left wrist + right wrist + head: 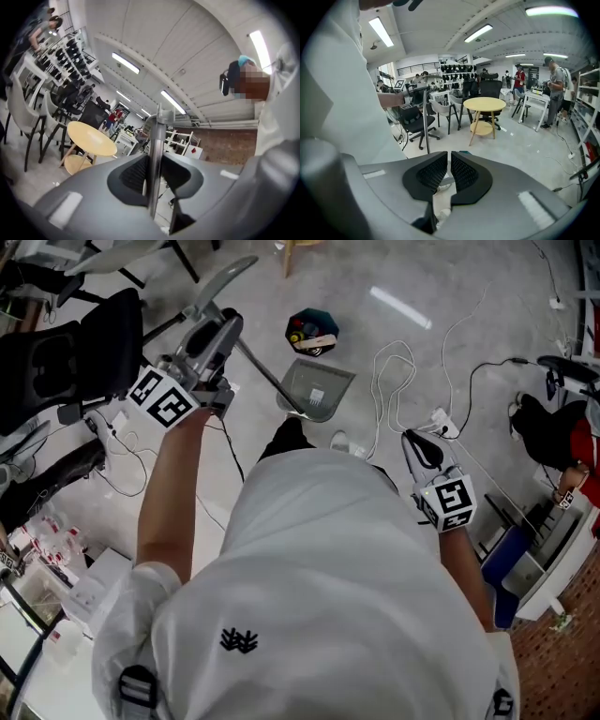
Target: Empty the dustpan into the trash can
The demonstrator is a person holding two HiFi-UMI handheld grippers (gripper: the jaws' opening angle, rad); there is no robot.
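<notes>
"Left claw [223, 334], over by the black office chair [80, 357]: what is it clenching?"

"It is gripping the dustpan's long metal handle [267, 373]. In the left gripper view the jaws are pressing on that pole from both sides, and the pole is running upright between the pads."

"And where is the dustpan itself sitting?"

"The dustpan [317, 388] is hanging at the lower end of the handle, which is slanting down to it from the claw, out in front of the person. Whether the pan is touching the grey floor I cannot tell. Something small and pale is showing inside it — a scrap or a label, I cannot say which."

"Is it reaching the trash can?"

"No. The trash can [312, 331] is standing just beyond the pan, near it but not under it, and it is holding some coloured rubbish."

"Anything lying to the right of that?"

"A white cable [389, 381] is looping across the floor and running toward a power strip [441, 423]."

"And the right claw?"

"The right claw [417, 446] is hanging at the person's right side, well apart from pan and can. In the right gripper view its jaws are closing down to a slim gap — grasping nothing. A round wooden table [491, 104] is standing farther off in that view."
</notes>
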